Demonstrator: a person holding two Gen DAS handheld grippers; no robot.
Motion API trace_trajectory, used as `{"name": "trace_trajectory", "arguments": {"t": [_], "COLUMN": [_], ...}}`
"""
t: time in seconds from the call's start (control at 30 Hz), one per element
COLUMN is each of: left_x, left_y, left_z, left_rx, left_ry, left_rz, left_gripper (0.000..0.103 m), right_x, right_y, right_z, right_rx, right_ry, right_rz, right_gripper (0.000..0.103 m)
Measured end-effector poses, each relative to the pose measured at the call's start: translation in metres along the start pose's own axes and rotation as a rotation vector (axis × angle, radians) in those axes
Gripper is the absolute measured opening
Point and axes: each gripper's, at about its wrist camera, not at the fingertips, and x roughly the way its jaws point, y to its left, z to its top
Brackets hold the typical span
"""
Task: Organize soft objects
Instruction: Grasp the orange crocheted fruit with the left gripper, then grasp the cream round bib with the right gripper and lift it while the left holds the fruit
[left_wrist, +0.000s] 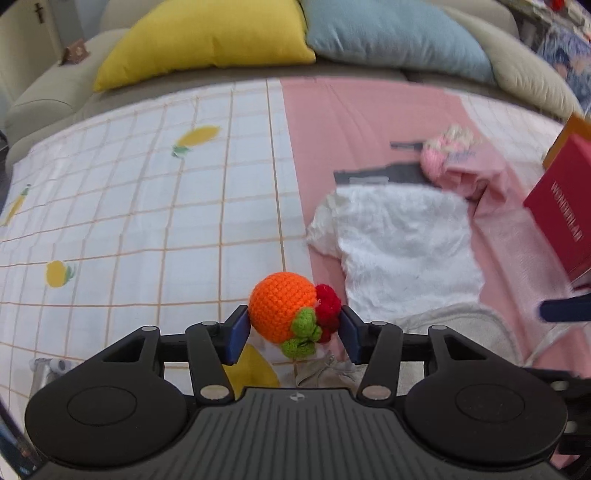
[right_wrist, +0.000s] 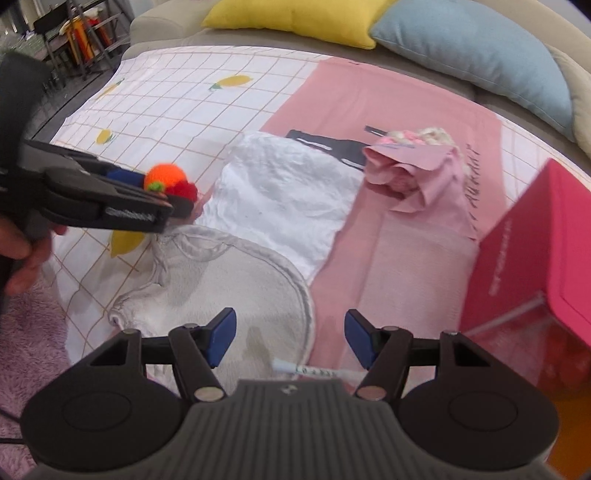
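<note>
The tidying is looking only partly under way: the left hand-held gripper (left_wrist: 293, 328) is gripping a crocheted orange toy (left_wrist: 282, 312) with red berries and a green leaf between its blue pads, and is carrying it clear of the surface, while the rest of the soft things are lying loose. A white fluffy cloth (right_wrist: 280, 195) is spreading across the seam where the checked lemon-print sheet (left_wrist: 147, 206) is meeting the pink sheet (right_wrist: 369, 99), a pale grey fabric pouch (right_wrist: 236, 280) is lying just in front of it, and a pink wrapped knitted bouquet (right_wrist: 413, 158) is resting further back, partly over a dark flat item. A red box (right_wrist: 535, 236) is standing at the right edge; whether it is the intended container cannot be told, and nothing soft is showing inside it. The right hand-held gripper (right_wrist: 290, 336) is standing with its jaws well apart and empty, hovering over the grey pouch, whose rim is lying directly between and just beyond its fingertips. In the right wrist view the toy is sitting off to the left, well apart from that gripper, above the near left corner of the white cloth. Judging from this, one item is in hand and at least three are waiting to be sorted.
</note>
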Motion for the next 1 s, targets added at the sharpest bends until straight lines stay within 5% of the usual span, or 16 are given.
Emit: {"name": "trace_trajectory", "arguments": {"t": [0.33, 0.4, 0.47, 0.8, 1.0], "left_x": [-0.04, -0.041, -0.043, -0.065, -0.071], "left_y": [-0.014, -0.017, -0.021, -0.037, -0.061], "left_z": [-0.028, -0.034, -0.039, -0.045, -0.048], "left_rx": [-0.105, -0.128, -0.131, -0.108, -0.085], "left_ry": [0.043, 0.061, 0.074, 0.07, 0.092], "left_rz": [-0.03, -0.04, -0.047, -0.04, -0.112], "left_gripper": [0.058, 0.058, 0.058, 0.058, 0.058], "right_x": [0.03, 0.028, 0.024, -0.044, -0.064], "right_y": [0.005, 0.009, 0.014, 0.007, -0.026], "right_z": [-0.006, -0.008, -0.009, -0.024, -0.057], "right_rx": [-0.034, -0.066, -0.101, -0.102, -0.031], "right_ry": [0.065, 0.057, 0.045, -0.061, 0.002], "right_rz": [0.001, 0.004, -0.023, 0.018, 0.009], "right_gripper": [0.049, 0.034, 0.007, 0.007, 0.007]}}
